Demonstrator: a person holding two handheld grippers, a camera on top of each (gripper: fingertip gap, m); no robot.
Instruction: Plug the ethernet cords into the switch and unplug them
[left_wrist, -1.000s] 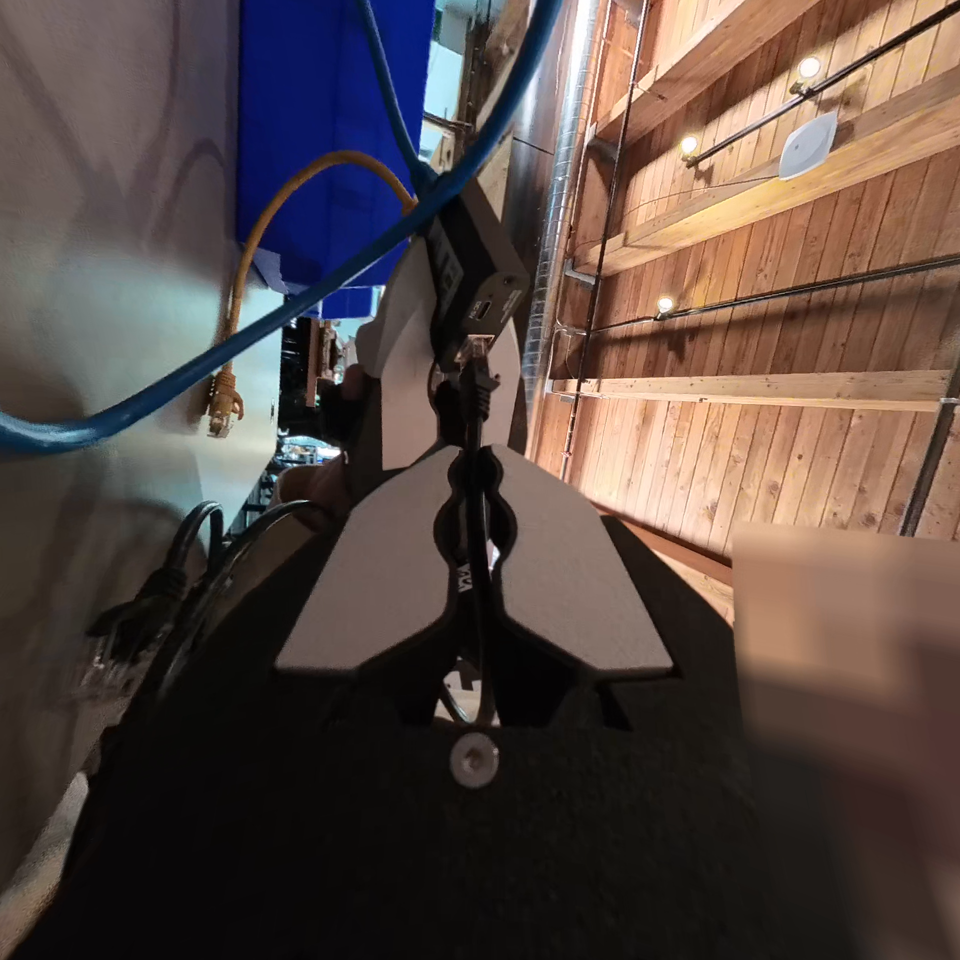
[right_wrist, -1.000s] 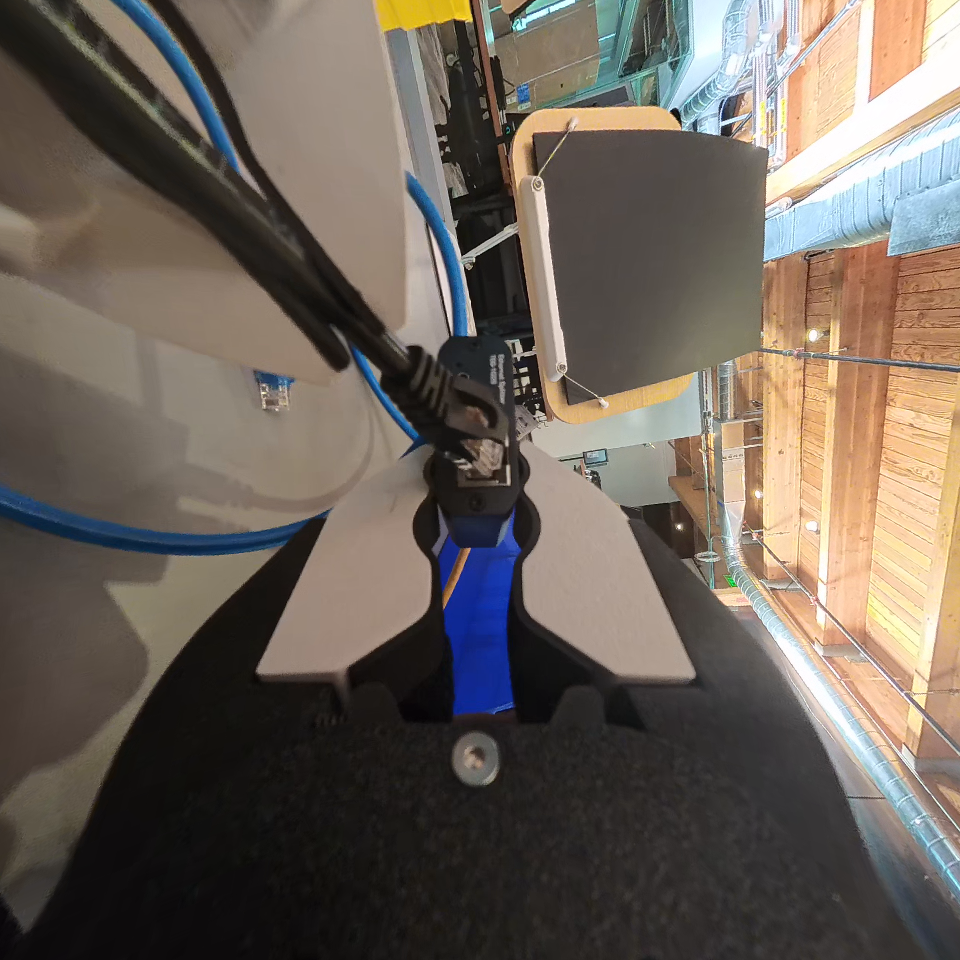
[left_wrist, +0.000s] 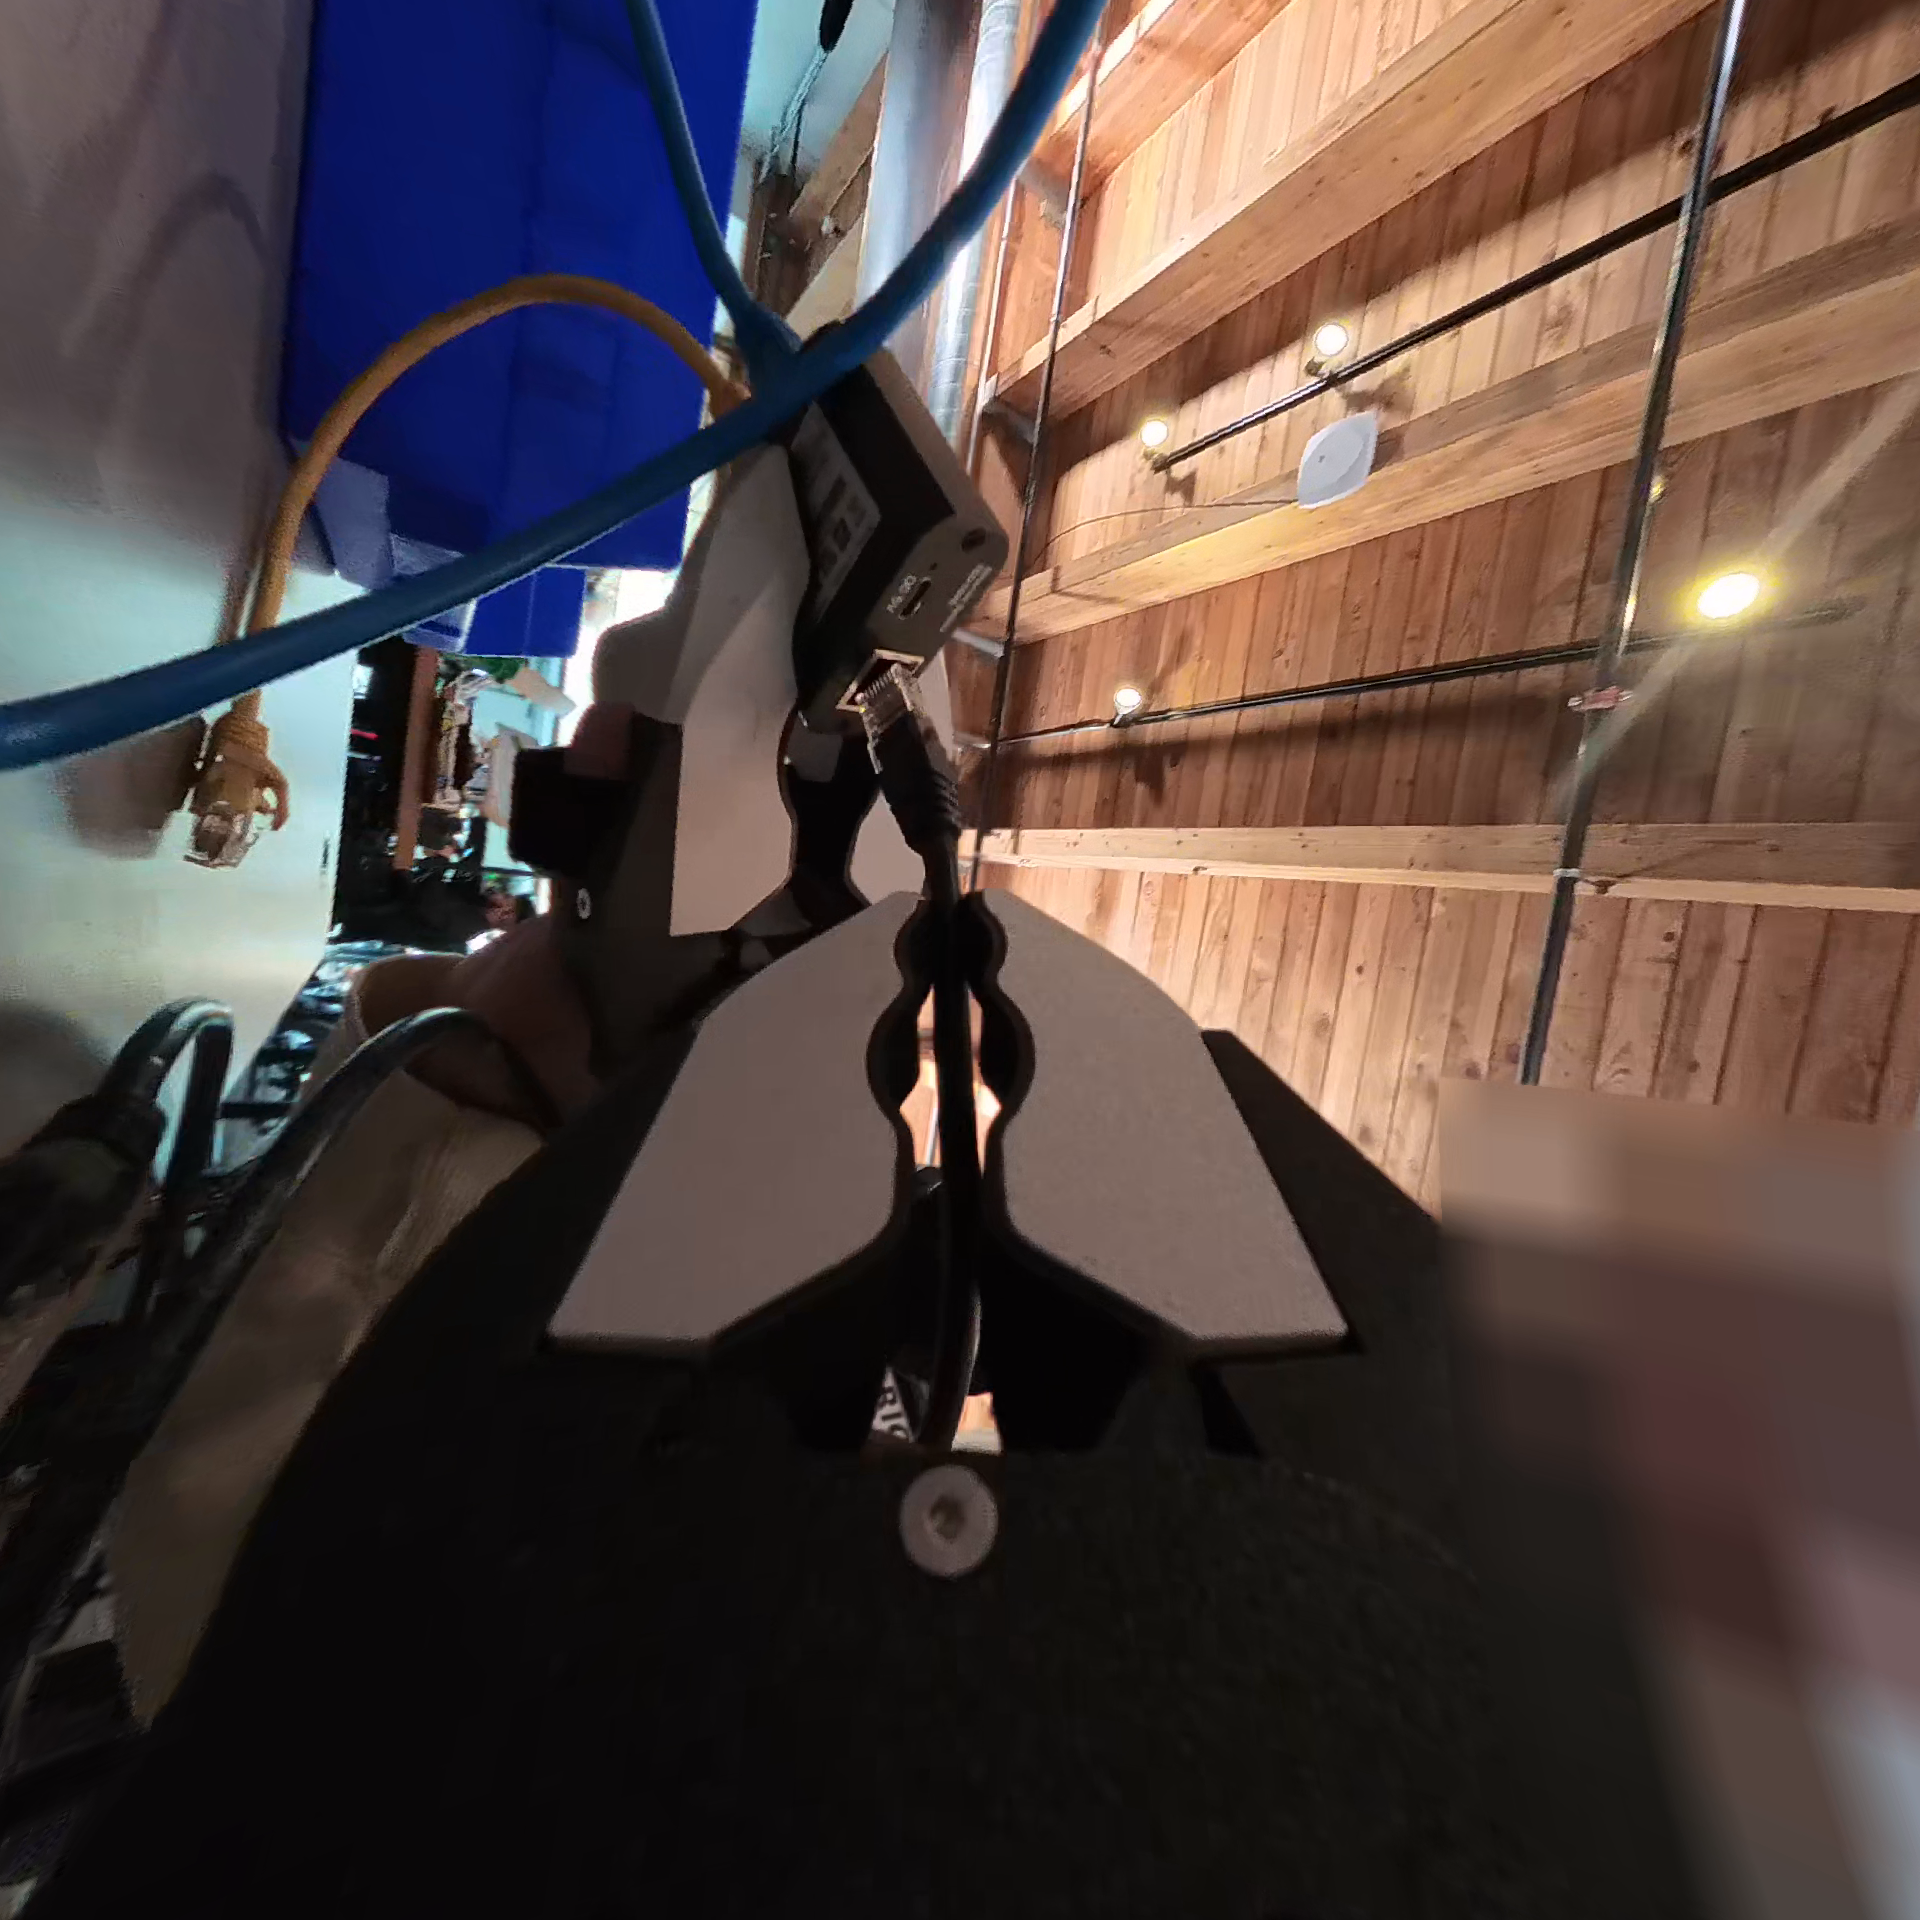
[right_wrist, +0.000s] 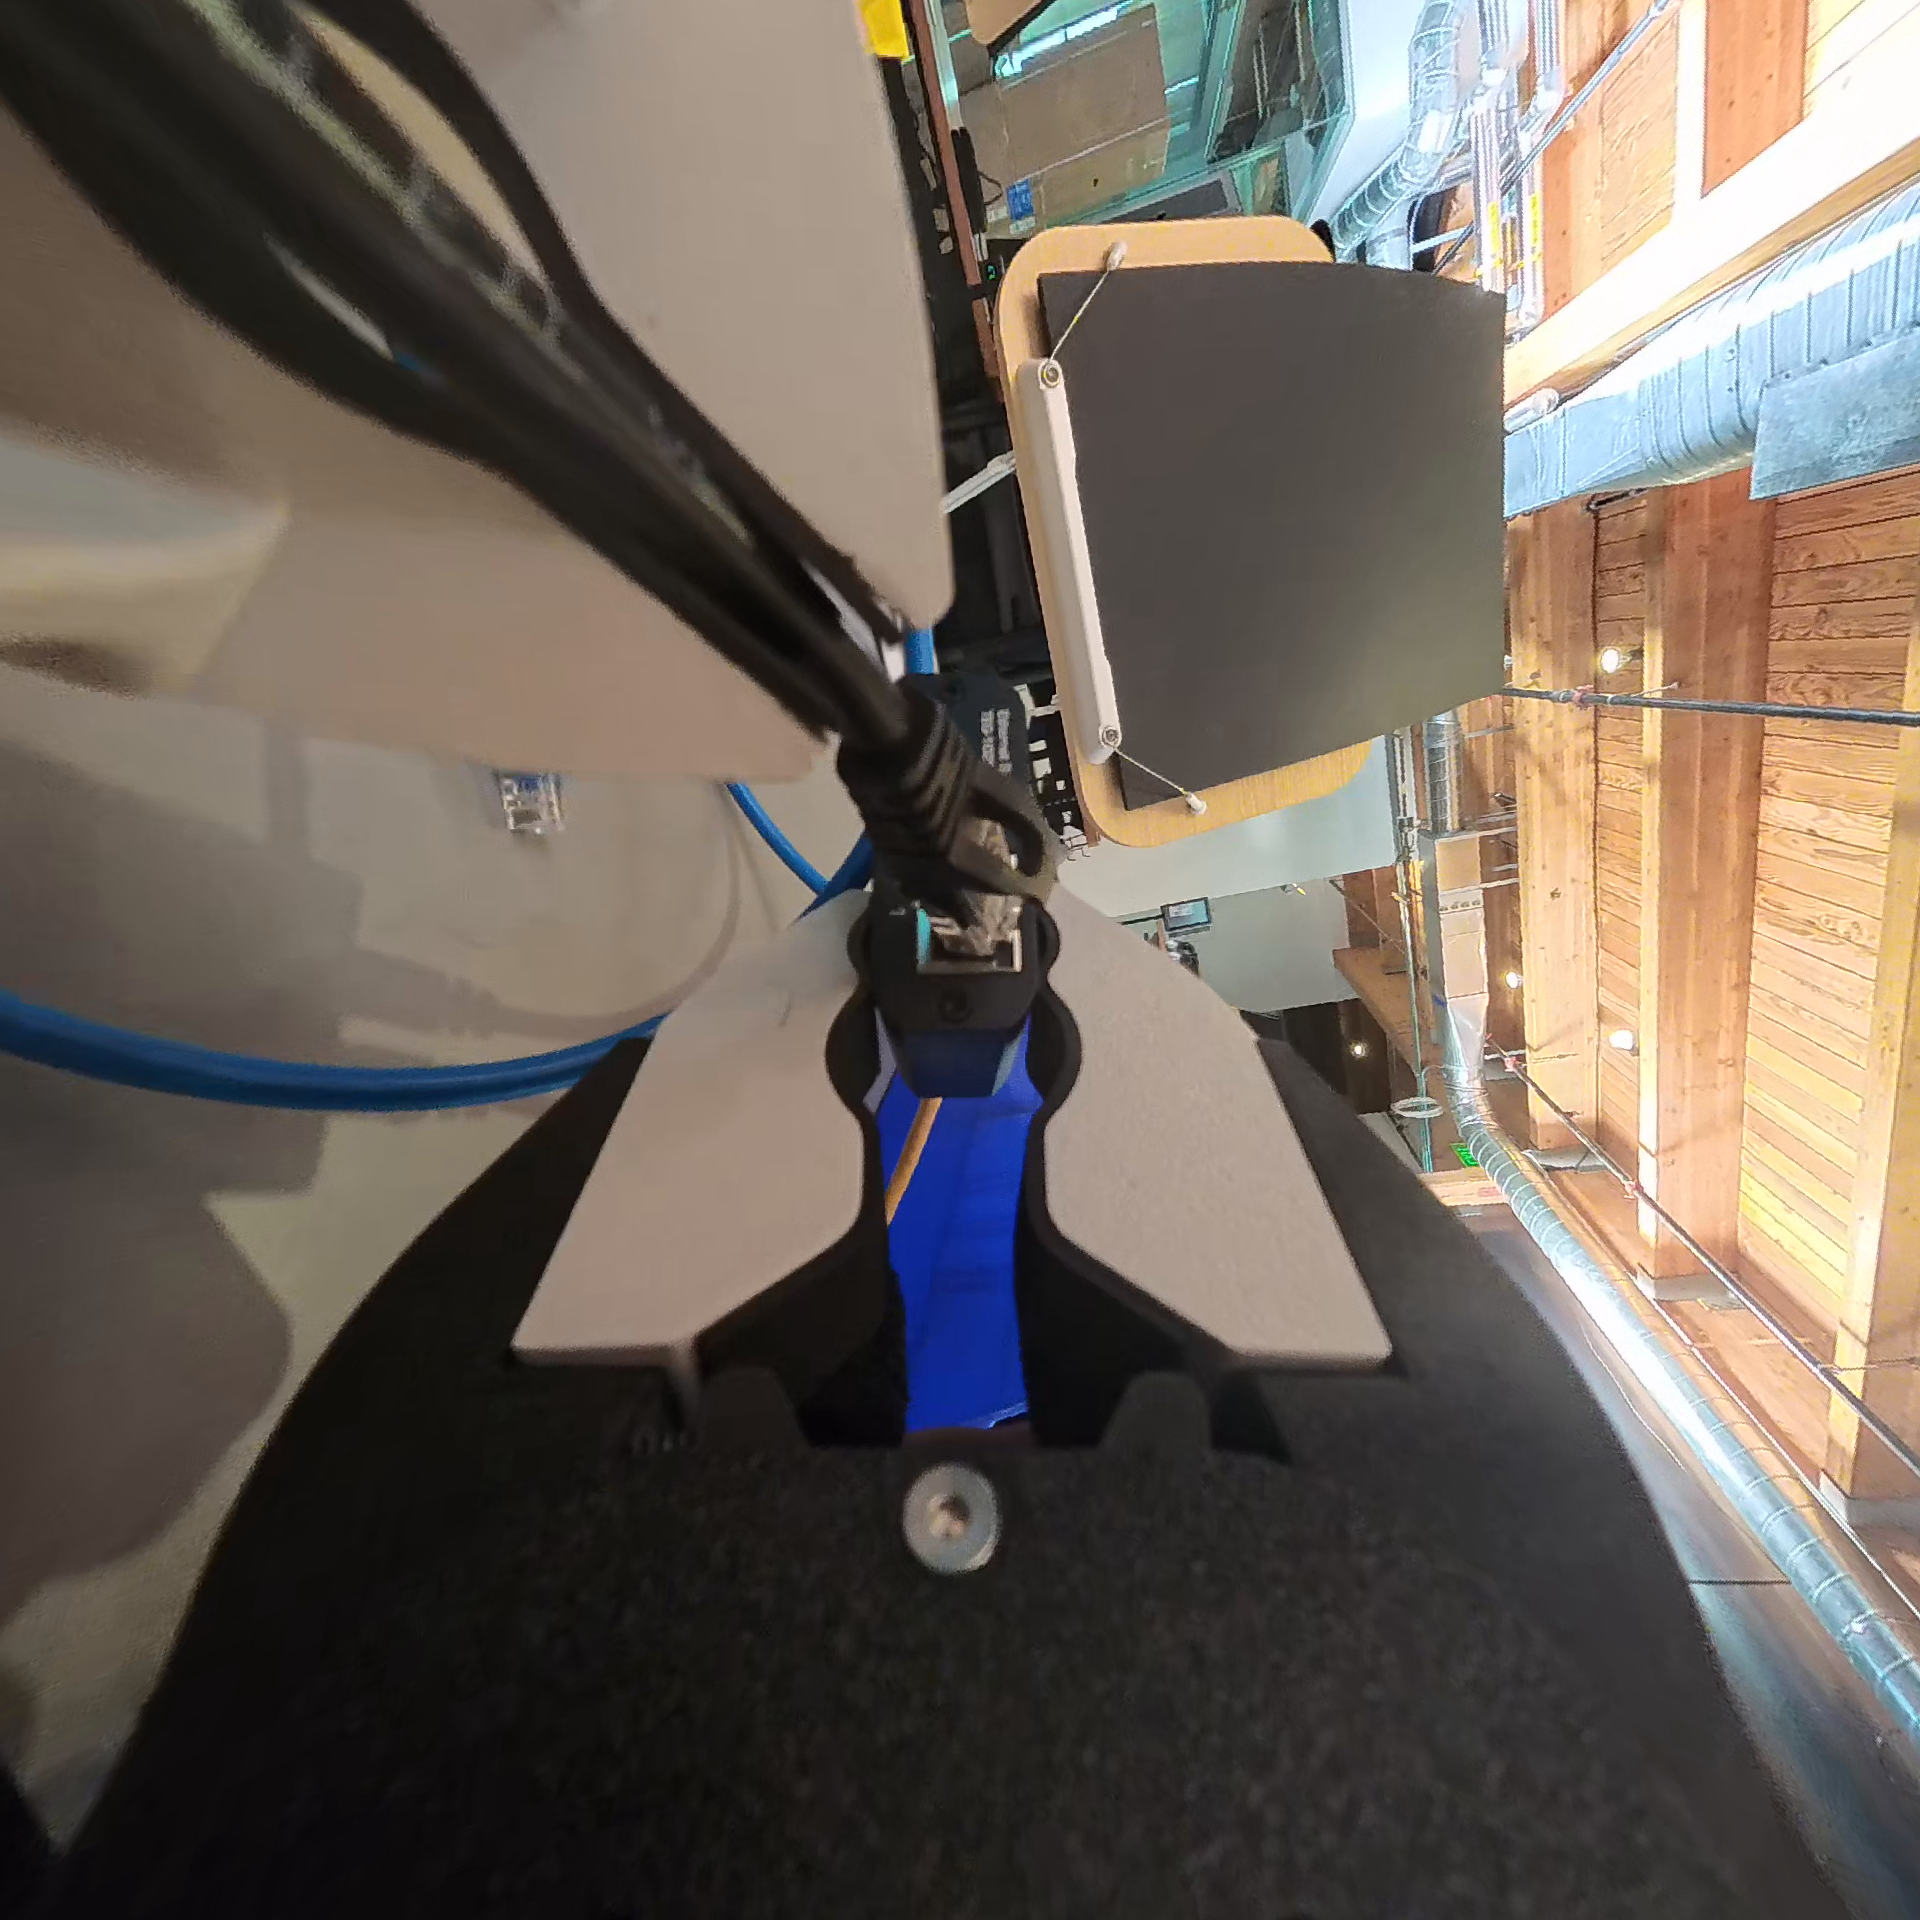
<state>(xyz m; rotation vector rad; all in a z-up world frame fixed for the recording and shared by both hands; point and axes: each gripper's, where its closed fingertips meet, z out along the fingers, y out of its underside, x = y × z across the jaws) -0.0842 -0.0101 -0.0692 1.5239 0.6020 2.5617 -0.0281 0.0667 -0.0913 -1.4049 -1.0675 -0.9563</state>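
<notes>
My left gripper is shut on a black ethernet cord. The cord's plug stands tilted at the mouth of a port on the small dark switch. I cannot tell how deep it sits. My right gripper is shut on the switch and holds it in the air. In the right wrist view the black plug meets the port from above. Blue cords run from the switch's far end. A yellow cord hangs loose, its plug free.
The left gripper's pale finger fills the upper left of the right wrist view. A blue bin and a pale table surface lie to the left. More black cords lie at the lower left. Wooden ceiling beams are to the right.
The black plug has tilted to one side at the switch's port. The two grippers have come closer together, and the left finger looms larger in the right wrist view.
</notes>
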